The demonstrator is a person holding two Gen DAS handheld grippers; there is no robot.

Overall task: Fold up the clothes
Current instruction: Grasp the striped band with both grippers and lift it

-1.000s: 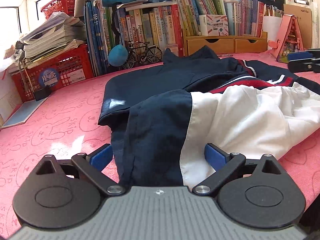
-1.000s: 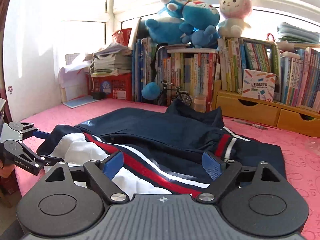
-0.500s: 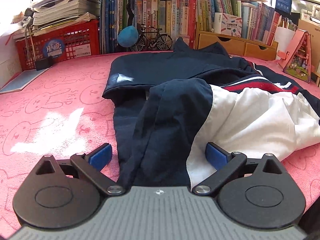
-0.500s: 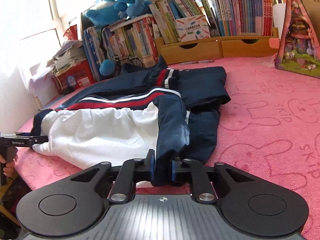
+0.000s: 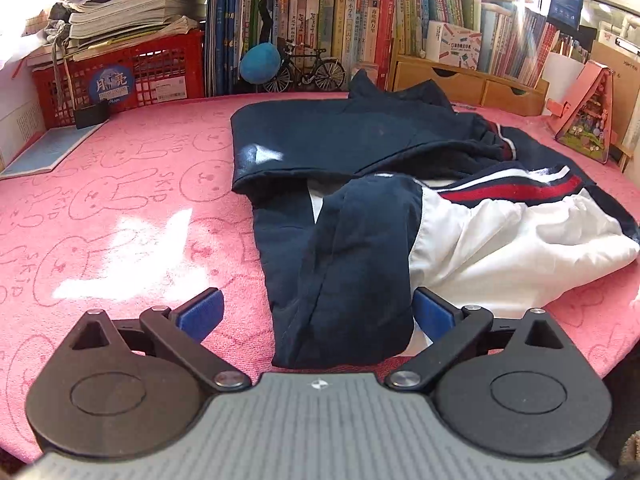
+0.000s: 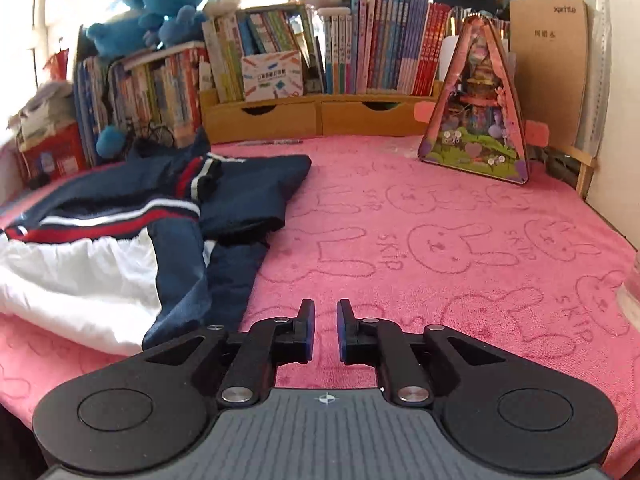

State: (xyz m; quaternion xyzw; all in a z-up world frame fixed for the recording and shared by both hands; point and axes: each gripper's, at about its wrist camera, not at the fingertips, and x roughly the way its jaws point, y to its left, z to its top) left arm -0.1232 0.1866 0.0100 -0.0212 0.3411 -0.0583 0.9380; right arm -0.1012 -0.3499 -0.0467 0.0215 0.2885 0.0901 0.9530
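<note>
We see the right hand-held gripper (image 6: 325,330) has let go of the navy sleeve, jaws opening narrowly over bare pink table (image 6: 460,240); left hand-held gripper (image 5: 316,314) straddles the jacket (image 5: 360,216) wide, mid-table, part folded

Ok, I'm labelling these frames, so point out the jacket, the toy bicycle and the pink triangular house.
jacket (image 5: 352,264), left wrist view, on the navy sleeve.
toy bicycle (image 5: 304,69), left wrist view, on its frame.
pink triangular house (image 6: 478,120), right wrist view, on its front face.
</note>
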